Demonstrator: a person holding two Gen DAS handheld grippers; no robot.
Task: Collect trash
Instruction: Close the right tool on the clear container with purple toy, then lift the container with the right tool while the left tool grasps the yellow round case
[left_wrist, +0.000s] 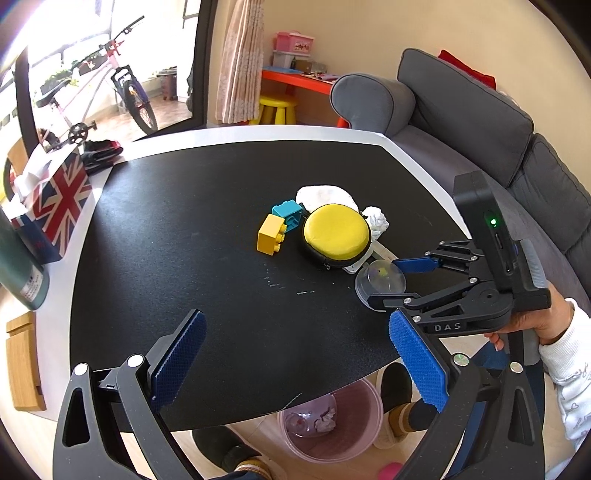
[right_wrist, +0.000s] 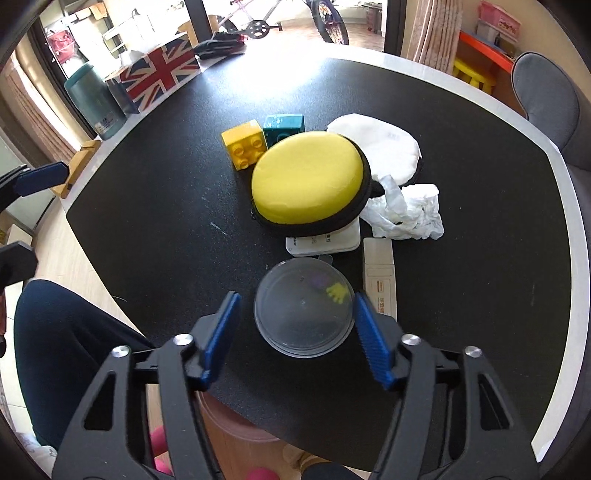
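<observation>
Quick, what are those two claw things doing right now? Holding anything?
Left gripper: open, holding nothing, above the table.
Right gripper: open, its fingers either side of the clear plastic dome, not yet closed on it.

We get strong daylight from the window (left_wrist: 74, 55) at the far side — it blows out to white in both views, w/ a glare patch on the black mat (right_wrist: 280, 77) in the right wrist view. The mat reads matte otherwise; shadows under objects are soft & short. Heavy fisheye bending — the table edge (left_wrist: 258, 133) curves, corners vignette to black. Centre is sharp; the near gripper fingers (right_wrist: 221, 332) look slightly soft, as does the bin (left_wrist: 328, 417) below the table.
</observation>
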